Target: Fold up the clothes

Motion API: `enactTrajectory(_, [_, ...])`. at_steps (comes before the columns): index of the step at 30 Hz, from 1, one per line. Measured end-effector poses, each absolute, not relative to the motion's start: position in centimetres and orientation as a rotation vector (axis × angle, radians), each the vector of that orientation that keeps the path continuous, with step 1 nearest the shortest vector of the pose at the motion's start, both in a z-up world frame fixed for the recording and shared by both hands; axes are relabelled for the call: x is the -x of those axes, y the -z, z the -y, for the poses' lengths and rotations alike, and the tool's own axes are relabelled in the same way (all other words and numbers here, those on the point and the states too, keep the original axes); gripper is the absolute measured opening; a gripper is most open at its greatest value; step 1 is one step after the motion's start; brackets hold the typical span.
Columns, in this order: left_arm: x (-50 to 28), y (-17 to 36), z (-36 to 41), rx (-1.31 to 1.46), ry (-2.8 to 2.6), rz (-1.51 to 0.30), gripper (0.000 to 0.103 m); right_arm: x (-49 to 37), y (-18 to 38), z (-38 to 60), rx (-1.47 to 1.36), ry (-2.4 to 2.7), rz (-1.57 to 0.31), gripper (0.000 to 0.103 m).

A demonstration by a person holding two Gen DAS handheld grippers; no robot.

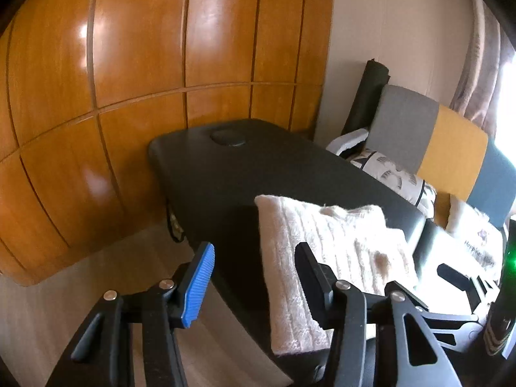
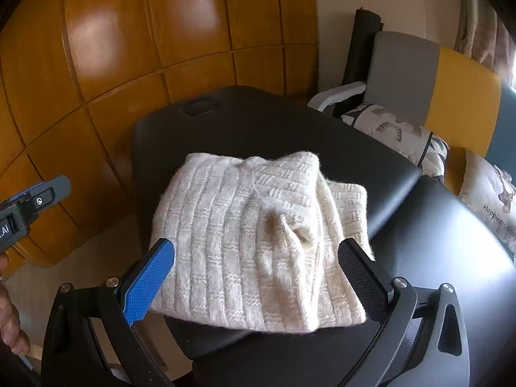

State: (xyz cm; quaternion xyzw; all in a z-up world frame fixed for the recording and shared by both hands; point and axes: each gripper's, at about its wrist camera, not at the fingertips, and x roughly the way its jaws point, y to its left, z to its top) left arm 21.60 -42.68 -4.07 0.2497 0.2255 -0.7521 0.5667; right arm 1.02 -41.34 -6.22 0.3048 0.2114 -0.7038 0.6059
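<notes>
A cream ribbed knit sweater [image 2: 254, 225] lies folded into a thick rectangle on the black padded table [image 2: 435, 242]. My right gripper [image 2: 258, 254] hovers just above the sweater's near half, open, with nothing between its blue and black fingers. In the left wrist view the same sweater [image 1: 322, 251] lies to the right on the table [image 1: 258, 167]. My left gripper [image 1: 254, 264] is open over the table's left edge, beside the sweater and apart from it. The left gripper's body [image 2: 35, 203] also shows at the left edge of the right wrist view.
A wooden panelled wardrobe [image 1: 129, 96] stands behind and left of the table. A sofa with grey and yellow backs [image 2: 435, 80] and patterned cushions [image 2: 403, 135] runs along the table's right side. A person's hand [image 2: 8, 309] shows at the lower left. Pale floor [image 1: 80, 296] lies left of the table.
</notes>
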Motion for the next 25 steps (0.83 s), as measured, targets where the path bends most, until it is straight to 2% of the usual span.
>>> enactTrajectory(25, [-19.2, 5.2, 42.1, -0.666, 1.840, -0.499, 0.053, -1.6, 7.6, 40.3, -0.712, 1.629, -0.560, 0.103])
